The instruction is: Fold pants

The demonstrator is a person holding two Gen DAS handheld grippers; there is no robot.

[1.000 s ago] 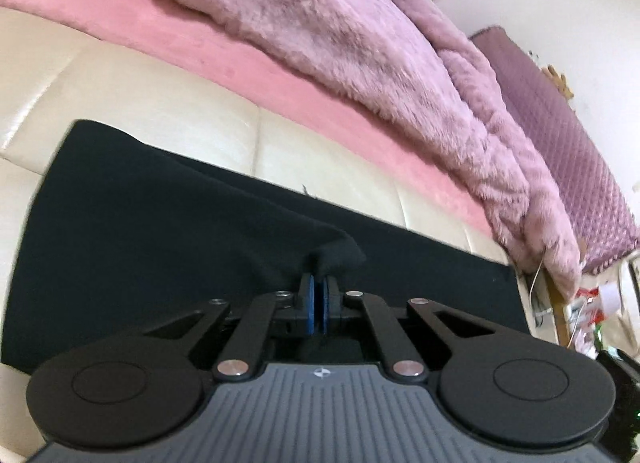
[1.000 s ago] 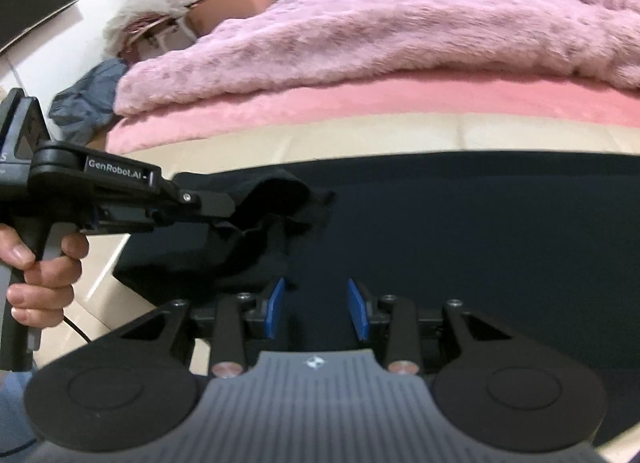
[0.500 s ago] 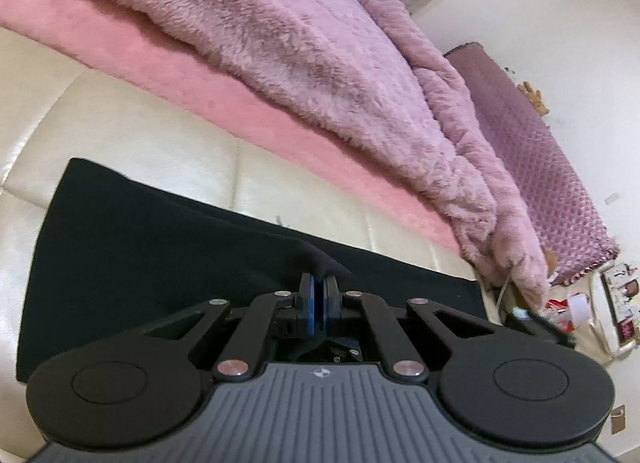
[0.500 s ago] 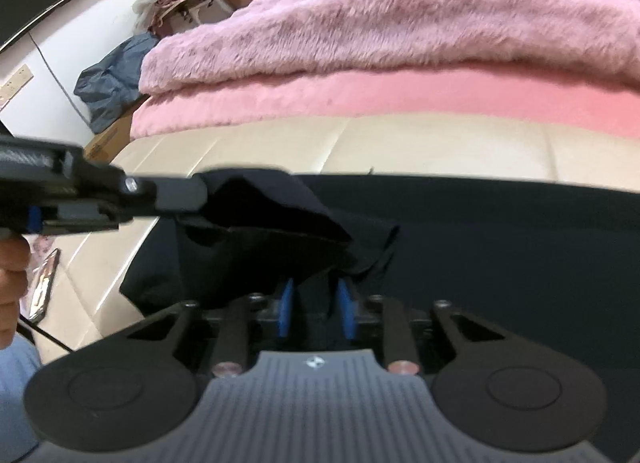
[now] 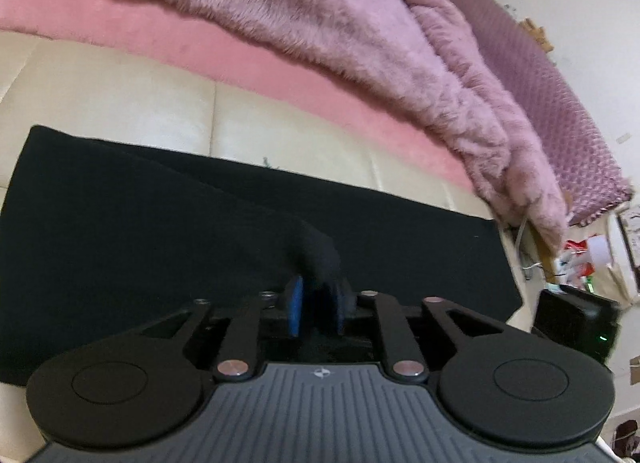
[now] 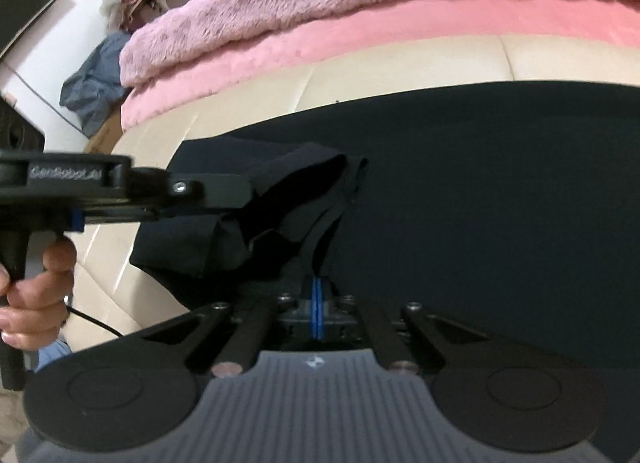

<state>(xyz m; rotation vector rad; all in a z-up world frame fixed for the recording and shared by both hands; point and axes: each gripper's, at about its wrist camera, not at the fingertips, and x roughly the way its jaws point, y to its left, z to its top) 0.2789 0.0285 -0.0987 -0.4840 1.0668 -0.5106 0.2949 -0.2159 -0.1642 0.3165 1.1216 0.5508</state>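
Two grippers work on one pair of black pants (image 5: pixel 120 231), which lies spread across a cream leather bench (image 5: pixel 120 103) at the foot of a bed, below a pink sheet (image 5: pixel 224 59) and a fluffy mauve blanket (image 5: pixel 320 15). One end of the pants is lifted off the bench and bunched into loose layers (image 6: pixel 288 199).

On the left gripper (image 5: pixel 316 307) the jaws are opening, with a peak of black cloth between the blue pads and draped over the right one; it looks like a release rather than a firm hold. On the right gripper (image 6: pixel 317 311) the jaws are together, pinching a thin edge of the same cloth that rises in a taut strip to the lifted bunch. The person's left hand (image 6: pixel 36 295) shows on the left gripper's handle.

Judging by the sag and soft creases, the fabric is light, limp and stretchy. It will not hold a shape when raised, and its layers may slide apart. Hems, corners and the waistband seem the best places to grip, taking all layers together.
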